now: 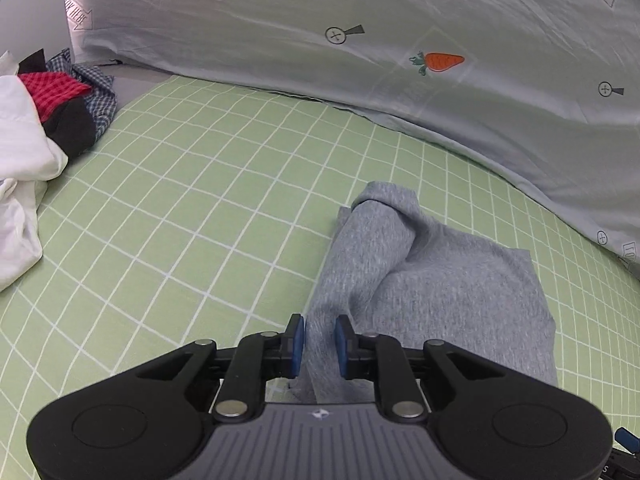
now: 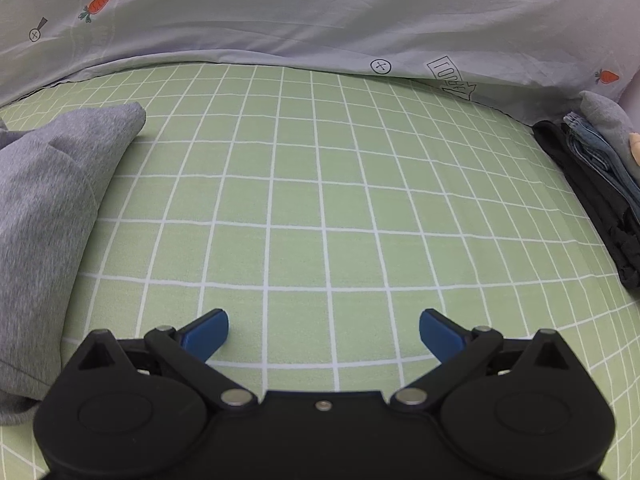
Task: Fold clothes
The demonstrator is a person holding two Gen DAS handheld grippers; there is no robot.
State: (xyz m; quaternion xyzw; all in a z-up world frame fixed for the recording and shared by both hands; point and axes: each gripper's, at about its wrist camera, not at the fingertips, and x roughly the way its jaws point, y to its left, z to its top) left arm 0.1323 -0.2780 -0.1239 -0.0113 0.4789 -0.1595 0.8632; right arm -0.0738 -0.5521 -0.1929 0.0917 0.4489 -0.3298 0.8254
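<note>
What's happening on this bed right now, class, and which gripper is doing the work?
A person is folding laundry on a green checked sheet. The left gripper is closed on a strip of the grey garment, which lies partly folded. The right gripper is open and holds nothing, above bare sheet. Unfolded clothes sit far left; a folded stack sits right.

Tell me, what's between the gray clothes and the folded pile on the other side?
Only bare green checked sheet. The right wrist view shows the gray garment at the left and the folded stack at the right, with the open right tool hovering over that stretch.
</note>
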